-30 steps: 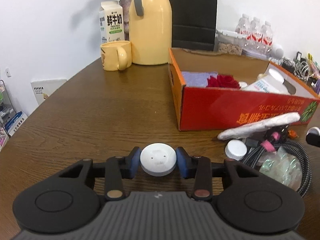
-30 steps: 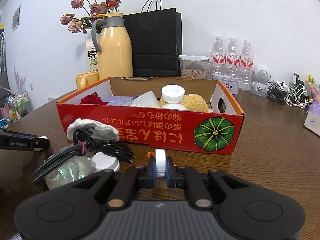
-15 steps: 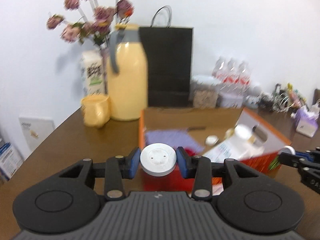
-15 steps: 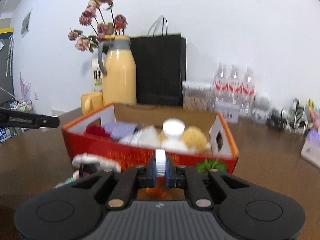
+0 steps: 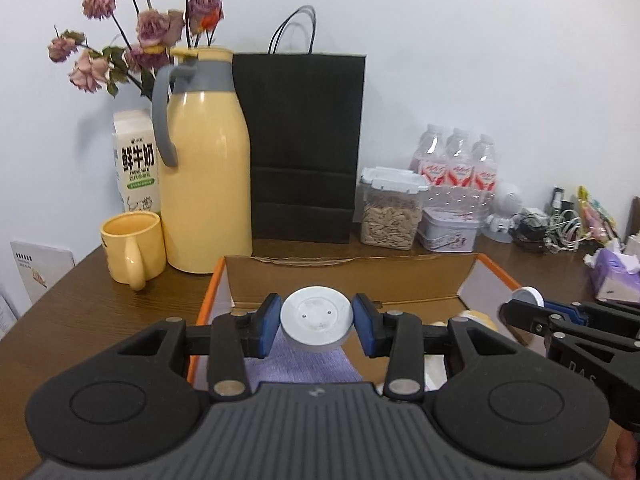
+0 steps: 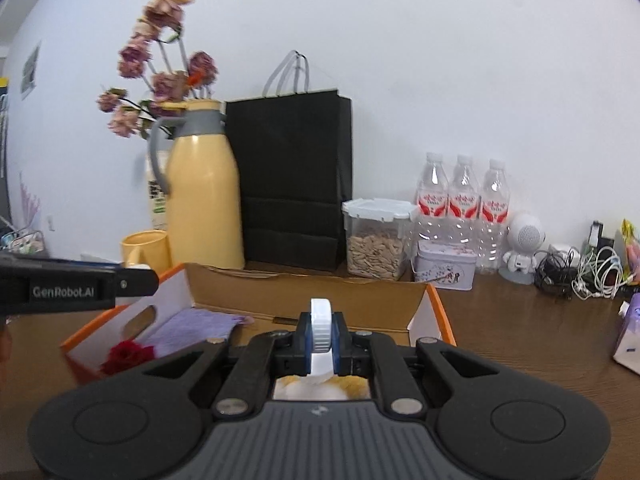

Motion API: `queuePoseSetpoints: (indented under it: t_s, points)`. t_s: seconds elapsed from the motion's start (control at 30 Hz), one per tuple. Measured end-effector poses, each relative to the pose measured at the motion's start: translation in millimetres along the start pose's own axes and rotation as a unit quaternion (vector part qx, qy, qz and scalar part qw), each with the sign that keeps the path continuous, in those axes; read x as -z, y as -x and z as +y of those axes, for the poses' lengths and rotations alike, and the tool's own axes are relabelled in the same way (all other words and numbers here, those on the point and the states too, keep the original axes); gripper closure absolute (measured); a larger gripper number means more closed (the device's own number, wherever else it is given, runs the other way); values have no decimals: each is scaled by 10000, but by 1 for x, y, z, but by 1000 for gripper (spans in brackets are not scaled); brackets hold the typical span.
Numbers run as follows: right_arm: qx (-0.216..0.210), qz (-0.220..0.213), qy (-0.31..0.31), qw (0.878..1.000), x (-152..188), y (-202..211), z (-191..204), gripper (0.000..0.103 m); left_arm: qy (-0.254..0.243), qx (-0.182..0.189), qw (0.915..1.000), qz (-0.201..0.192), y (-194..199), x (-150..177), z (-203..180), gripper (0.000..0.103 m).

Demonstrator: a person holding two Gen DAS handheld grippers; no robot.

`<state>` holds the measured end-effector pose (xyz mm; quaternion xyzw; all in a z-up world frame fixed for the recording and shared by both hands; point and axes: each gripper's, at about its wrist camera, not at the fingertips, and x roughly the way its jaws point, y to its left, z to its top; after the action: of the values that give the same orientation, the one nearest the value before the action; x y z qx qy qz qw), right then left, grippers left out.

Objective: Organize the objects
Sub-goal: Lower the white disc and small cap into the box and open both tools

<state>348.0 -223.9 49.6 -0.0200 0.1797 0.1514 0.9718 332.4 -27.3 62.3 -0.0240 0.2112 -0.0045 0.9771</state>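
— Brown tabletop [image 5: 80, 320] carried what, nearest first?
— Left gripper [image 5: 316, 322] clamped flat on a white disc lid [image 5: 316, 316]; right gripper [image 6: 321, 334] pinched a small white cap [image 6: 321, 326] on edge, both above the orange box [image 6: 434, 300].
— And farther?
— Yellow jug [image 5: 206, 176] and black bag [image 5: 304, 144] stood along the far edge.

Each hand carries a matte black plastic claw: the left claw [image 5: 317, 322] and the right claw [image 6: 321, 338] share a ribbed grey top plate, two round black discs at four and eight o'clock, silver pivot pins and blue rubber pads [image 5: 267, 330]. White "GenRobot.AI" lettering marks the left one's side.
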Motion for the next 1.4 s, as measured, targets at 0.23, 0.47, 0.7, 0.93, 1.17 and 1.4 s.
queuePoseSetpoints:
  t_s: [0.23, 0.47, 0.7, 0.93, 1.17, 1.4]
  points:
    - [75, 183, -165, 9997, 11, -28, -14, 94, -2, 68, 9994, 349, -31, 12, 6, 63]
    - [286, 323, -235, 9988, 13, -39, -33, 94, -159, 26, 9990, 407, -33, 18, 0, 63]
    - [254, 501, -134, 9983, 19, -45, -29, 94, -211, 21, 9992, 346, -30, 20, -3, 62]
    - [228, 467, -191, 9985, 18, -43, -30, 89, -250, -53, 9996, 139, -20, 20, -2, 53]
    - [225, 276, -235, 9991, 17, -35, -31, 49, -213, -179, 9991, -316, -2, 15, 2, 14]
    - [200, 106, -236, 9995, 14, -28, -30, 20, -111, -272, 9983, -503, 8, 13, 6, 0]
